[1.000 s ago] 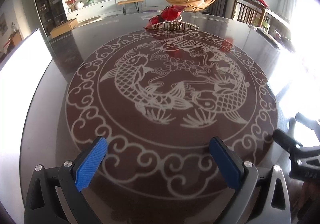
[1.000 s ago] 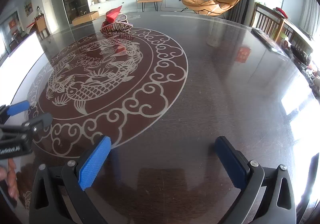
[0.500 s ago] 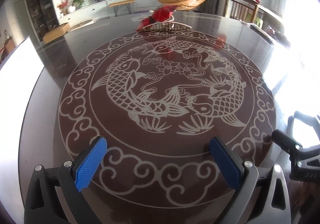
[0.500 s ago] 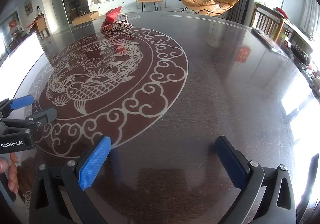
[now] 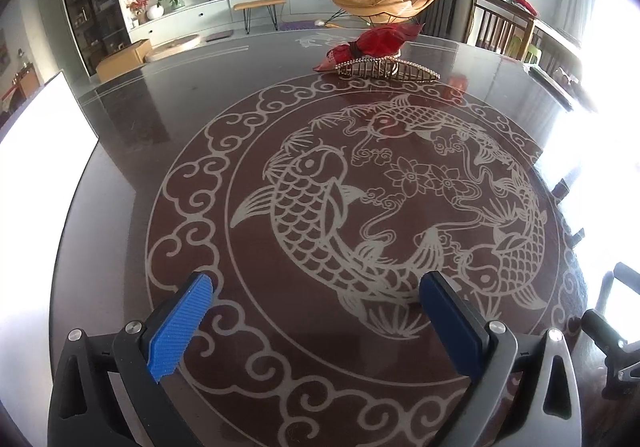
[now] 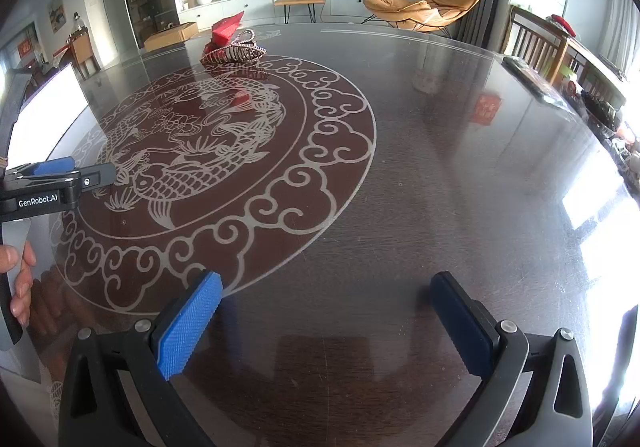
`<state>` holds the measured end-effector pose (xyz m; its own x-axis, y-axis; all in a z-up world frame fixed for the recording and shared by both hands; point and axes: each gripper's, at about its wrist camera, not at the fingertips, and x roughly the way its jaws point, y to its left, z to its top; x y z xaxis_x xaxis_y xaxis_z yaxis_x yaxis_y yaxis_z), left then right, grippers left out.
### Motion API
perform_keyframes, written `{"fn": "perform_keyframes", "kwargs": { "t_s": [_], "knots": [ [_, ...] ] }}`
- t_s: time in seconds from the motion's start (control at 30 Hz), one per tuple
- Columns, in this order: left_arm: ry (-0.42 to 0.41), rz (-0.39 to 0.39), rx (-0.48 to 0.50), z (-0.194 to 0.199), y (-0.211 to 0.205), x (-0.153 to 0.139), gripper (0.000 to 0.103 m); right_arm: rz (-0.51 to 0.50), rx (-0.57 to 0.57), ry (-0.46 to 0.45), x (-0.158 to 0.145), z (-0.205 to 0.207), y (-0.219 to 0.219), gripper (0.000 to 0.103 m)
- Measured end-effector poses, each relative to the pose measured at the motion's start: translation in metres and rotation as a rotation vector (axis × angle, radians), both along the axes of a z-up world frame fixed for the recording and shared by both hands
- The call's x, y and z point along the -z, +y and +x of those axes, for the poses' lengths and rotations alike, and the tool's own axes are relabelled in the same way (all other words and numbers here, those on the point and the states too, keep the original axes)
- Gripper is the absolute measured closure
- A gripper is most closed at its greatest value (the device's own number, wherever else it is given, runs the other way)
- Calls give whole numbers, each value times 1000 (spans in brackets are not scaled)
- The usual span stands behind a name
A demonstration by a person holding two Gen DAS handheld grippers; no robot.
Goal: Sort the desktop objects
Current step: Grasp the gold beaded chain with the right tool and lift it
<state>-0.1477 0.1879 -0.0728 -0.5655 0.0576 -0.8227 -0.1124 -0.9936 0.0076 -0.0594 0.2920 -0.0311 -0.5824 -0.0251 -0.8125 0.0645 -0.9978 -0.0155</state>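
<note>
A red folded packet (image 5: 376, 43) lies on a jewelled hair claw clip (image 5: 386, 69) at the far side of the round dark table (image 5: 160, 119). Both show in the right wrist view too, the packet (image 6: 226, 29) and the clip (image 6: 234, 53). My left gripper (image 5: 316, 301) is open and empty, low over the near part of the fish pattern, far from them. It also shows in the right wrist view (image 6: 64, 171). My right gripper (image 6: 326, 301) is open and empty over bare tabletop to the right of the pattern.
A large fish-and-cloud pattern (image 5: 360, 207) covers the table's middle. Dark flat items (image 6: 536, 81) lie at the table's far right edge. Wooden chairs (image 5: 500, 27) stand behind it. Strong window glare falls on the right side.
My left gripper has moved forward over the fish pattern, toward the red packet and clip, which look larger now. My right gripper has stayed still. Both stay open.
</note>
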Motion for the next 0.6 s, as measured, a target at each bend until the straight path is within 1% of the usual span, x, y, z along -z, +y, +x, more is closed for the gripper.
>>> {"fn": "perform_keyframes", "kwargs": {
  "t_s": [0.17,0.27,0.3,0.4,0.5,0.6],
  "knots": [
    [2,1,-8,2,-1,0,0,-3,-5,-1,1,-1,0,0],
    [2,0,-8,2,-1,0,0,0,-84,-7,1,-20,-8,0],
    [3,0,-8,2,-1,0,0,0,-129,-10,2,-35,-12,0],
    [2,0,-8,2,-1,0,0,-1,-198,-6,3,-73,-21,0],
    [3,0,-8,2,-1,0,0,-3,-261,-8,4,-135,-34,0],
    [3,0,-8,2,-1,0,0,-1,-314,-9,4,-184,-51,0]
  ]
}}
